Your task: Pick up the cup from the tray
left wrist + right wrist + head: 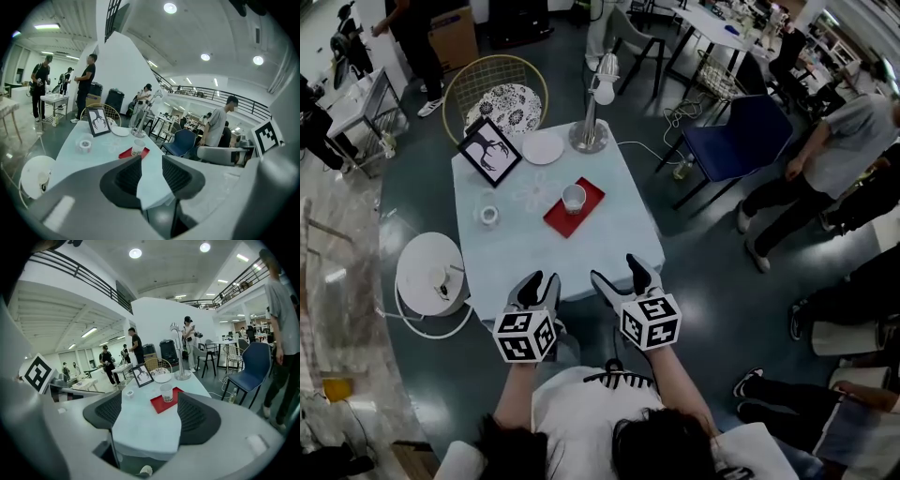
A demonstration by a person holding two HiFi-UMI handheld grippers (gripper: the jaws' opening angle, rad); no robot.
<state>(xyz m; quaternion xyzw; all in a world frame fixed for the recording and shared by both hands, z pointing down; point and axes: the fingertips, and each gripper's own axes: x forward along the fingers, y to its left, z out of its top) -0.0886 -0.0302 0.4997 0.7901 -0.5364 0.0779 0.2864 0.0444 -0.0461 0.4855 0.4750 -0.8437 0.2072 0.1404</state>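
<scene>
A white paper cup (573,198) stands upright on a red tray (558,220) near the middle of the pale table (516,253). Both grippers hover at the table's near edge, well short of the tray. My left gripper (541,279) is open with a narrow gap and nothing between its jaws. My right gripper (619,272) is open wider and also holds nothing. In the right gripper view the cup (166,393) and tray (159,404) lie straight ahead beyond the gripper (149,413). In the left gripper view the cup (138,147) sits ahead of the gripper (151,174).
On the table's far side are a framed picture (490,152), a white plate (543,147) and a lamp's base (589,136); a tape roll (488,215) lies left of the tray. A round white side table (431,272) stands left, a blue chair (741,136) right. People stand around.
</scene>
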